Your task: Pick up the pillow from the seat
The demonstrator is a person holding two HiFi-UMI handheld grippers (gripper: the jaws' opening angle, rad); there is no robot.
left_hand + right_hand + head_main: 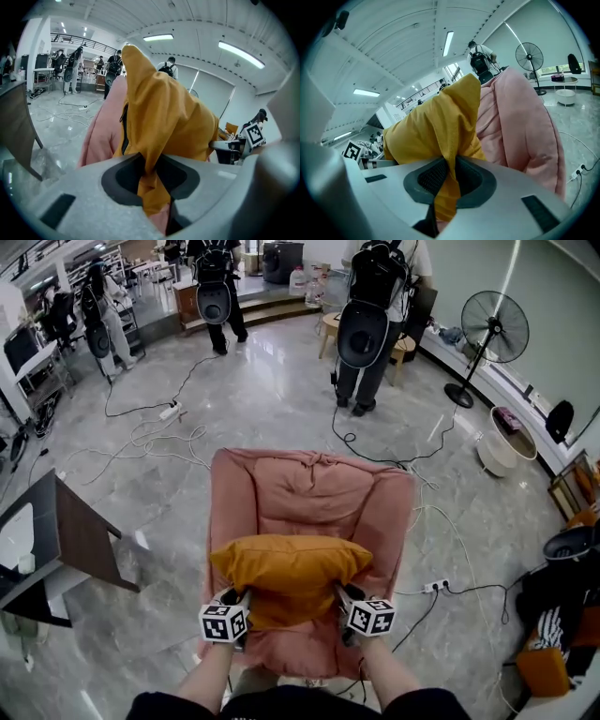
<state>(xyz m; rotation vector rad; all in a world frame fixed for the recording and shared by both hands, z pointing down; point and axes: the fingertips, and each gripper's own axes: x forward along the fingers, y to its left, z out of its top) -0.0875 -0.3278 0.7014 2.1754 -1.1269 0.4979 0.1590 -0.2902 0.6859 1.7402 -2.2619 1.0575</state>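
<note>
Left gripper point(151, 174): jaws nearly together, pinching a fold at the left end of the mustard-yellow fabric pillow point(291, 568); dark pads press the cloth from both sides.
Right gripper point(448, 180): jaws nearly together, clamped on a fold of cloth at the pillow's right end.
Pillow, position: crosswise over the front of the pink padded seat point(309, 491), held between the two grippers, its back edge against the seat's cushioning.
Pillows: one.
Seats: one.
Grippers: two, each carrying one marker cube point(223, 622).
Markings: black-and-white square patterns on the cubes; no letters legible.
Black pedestal fan point(493, 329): one, on the grey tiled floor point(272, 399).
White power strips point(436, 586): two, with trailing cables.
People in the background point(367, 320): three or more, standing.
</note>
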